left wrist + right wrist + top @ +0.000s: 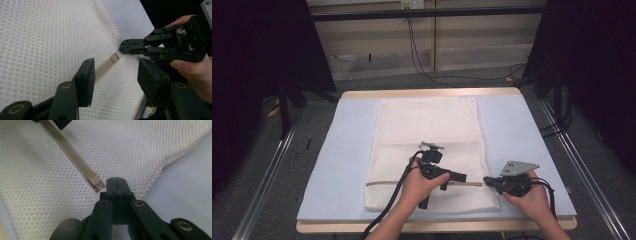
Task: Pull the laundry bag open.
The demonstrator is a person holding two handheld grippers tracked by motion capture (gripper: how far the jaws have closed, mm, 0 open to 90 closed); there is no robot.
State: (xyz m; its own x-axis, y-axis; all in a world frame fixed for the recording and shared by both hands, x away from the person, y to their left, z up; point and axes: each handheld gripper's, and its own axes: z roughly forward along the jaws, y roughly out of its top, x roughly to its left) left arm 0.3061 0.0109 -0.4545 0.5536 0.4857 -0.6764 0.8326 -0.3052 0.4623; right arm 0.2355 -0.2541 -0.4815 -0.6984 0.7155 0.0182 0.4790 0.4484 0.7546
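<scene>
High view: a wooden table (pixel 432 93) is seen covered by a pale blue mat (pixel 522 135), and on the mat a white mesh laundry bag (pixel 427 130) is laid flat, its long side running away from the person. Grey carpet, metal rails on either side, black curtains and a panelled wall with hanging cables make up the room behind.

A beige zipper (pixel 382 183) is run across the near end of the bag. Its slider (pixel 93 179) is seen at the zipper's end near the bag's right edge, just beside the right gripper's tips.

The left gripper (pixel 461 176) is held over the zipper line by the left hand (pixel 419 185), pointed toward the right gripper, the forearm coming in from the bottom edge. In the left gripper view its jaws are parted above the mesh on either side of the zipper, and nothing is pinched between them.

The right gripper (pixel 486 180) is held low at the bag's right edge by the right hand (pixel 532 197). Its jaws are pressed together; whether bag fabric is caught between the tips cannot be told.
</scene>
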